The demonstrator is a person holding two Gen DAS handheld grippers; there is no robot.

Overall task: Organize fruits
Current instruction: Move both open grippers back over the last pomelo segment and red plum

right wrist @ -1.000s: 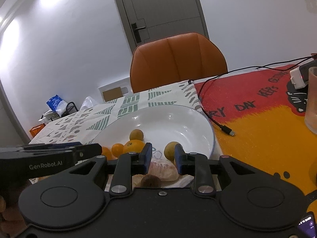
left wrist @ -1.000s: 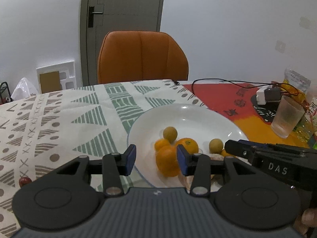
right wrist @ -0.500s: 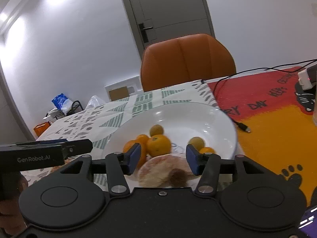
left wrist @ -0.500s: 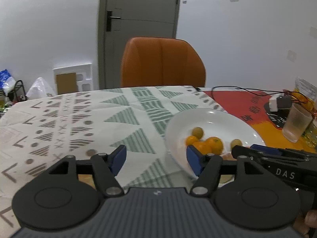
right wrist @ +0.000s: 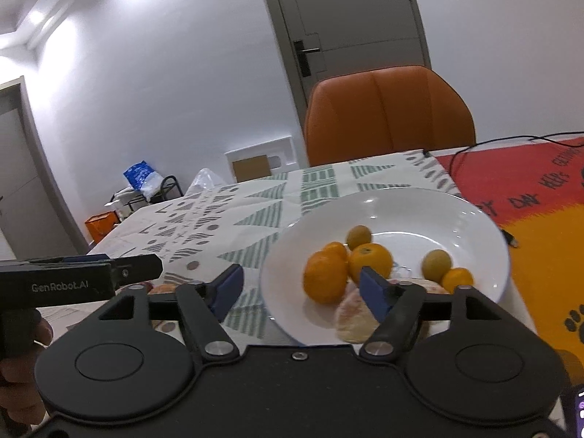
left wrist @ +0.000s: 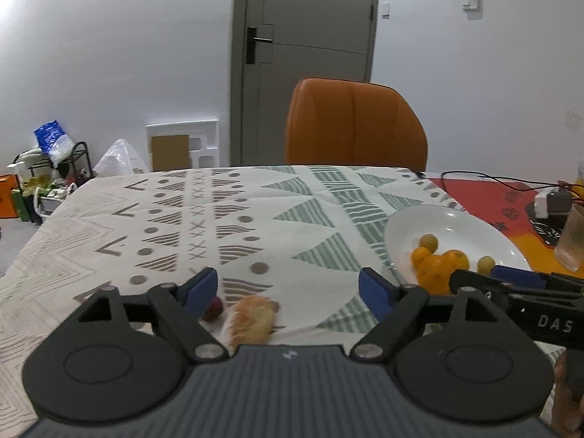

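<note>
A white plate (right wrist: 474,219) holds oranges (right wrist: 325,281), two small green-yellow fruits (right wrist: 436,264) and a pale peeled fruit (right wrist: 350,323) at its near rim. My right gripper (right wrist: 300,290) hangs over that near rim, jaws opening, its pads touching nothing. My left gripper (left wrist: 288,290) is over the patterned tablecloth, left of the plate (left wrist: 438,219), jaws opening and nothing held. Below it on the cloth lie an orange-yellow fruit piece (left wrist: 252,319) and a small dark red fruit (left wrist: 215,306). Each gripper shows side-on in the other's view: the right gripper (left wrist: 485,279) and the left gripper (right wrist: 146,268).
An orange chair (left wrist: 354,124) stands at the table's far side. A frosted glass (left wrist: 571,241), a charger (left wrist: 551,202) and a black cable (right wrist: 511,239) lie on the red and orange mat (right wrist: 529,197) right of the plate. Clutter stands on the floor at far left.
Both grippers' jaws have widened. The left view has swung left off the plate, bringing the red fruit and the fruit piece into sight. The right gripper has drawn back from the peeled fruit.
</note>
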